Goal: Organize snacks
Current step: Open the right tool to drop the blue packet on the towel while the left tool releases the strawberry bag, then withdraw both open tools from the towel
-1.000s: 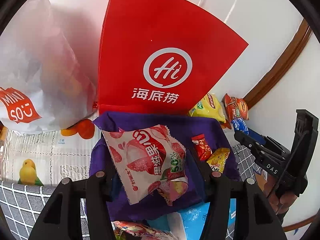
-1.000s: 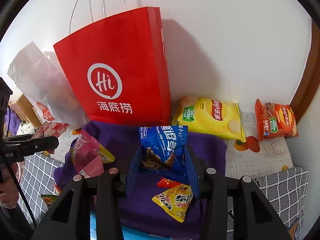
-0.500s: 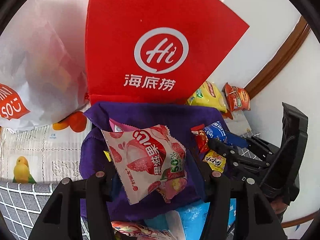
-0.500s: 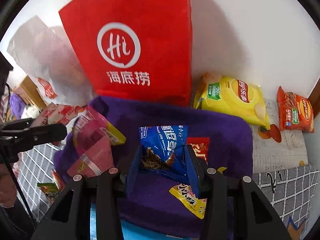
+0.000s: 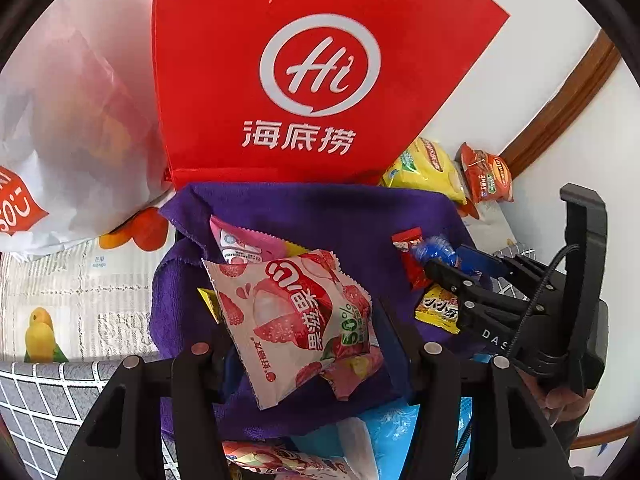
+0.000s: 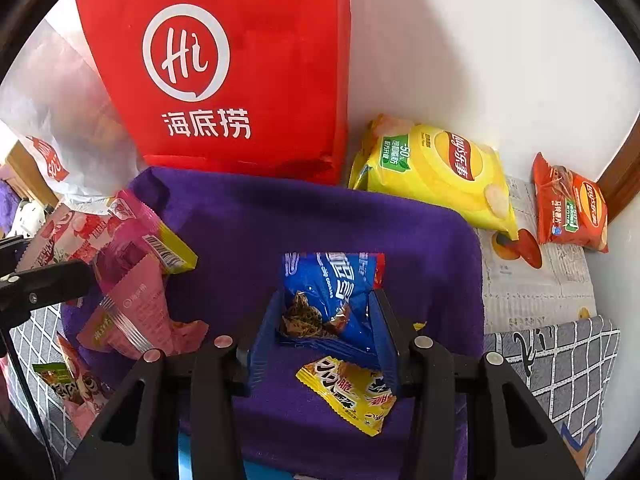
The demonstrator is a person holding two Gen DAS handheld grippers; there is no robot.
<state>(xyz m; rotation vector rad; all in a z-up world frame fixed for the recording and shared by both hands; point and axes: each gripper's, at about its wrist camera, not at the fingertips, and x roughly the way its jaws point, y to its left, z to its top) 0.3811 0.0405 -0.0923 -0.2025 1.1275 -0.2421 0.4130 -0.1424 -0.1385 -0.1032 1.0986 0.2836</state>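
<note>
Over purple cloth [image 6: 320, 216]: both tools gripping packets, red bag [image 6: 240, 80] behind.

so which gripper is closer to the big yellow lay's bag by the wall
Right. The right gripper, shut on a blue cookie packet, is over the purple cloth near the yellow Lay's bag. The left gripper, holding a lychee jelly packet, is farther from it.
</note>
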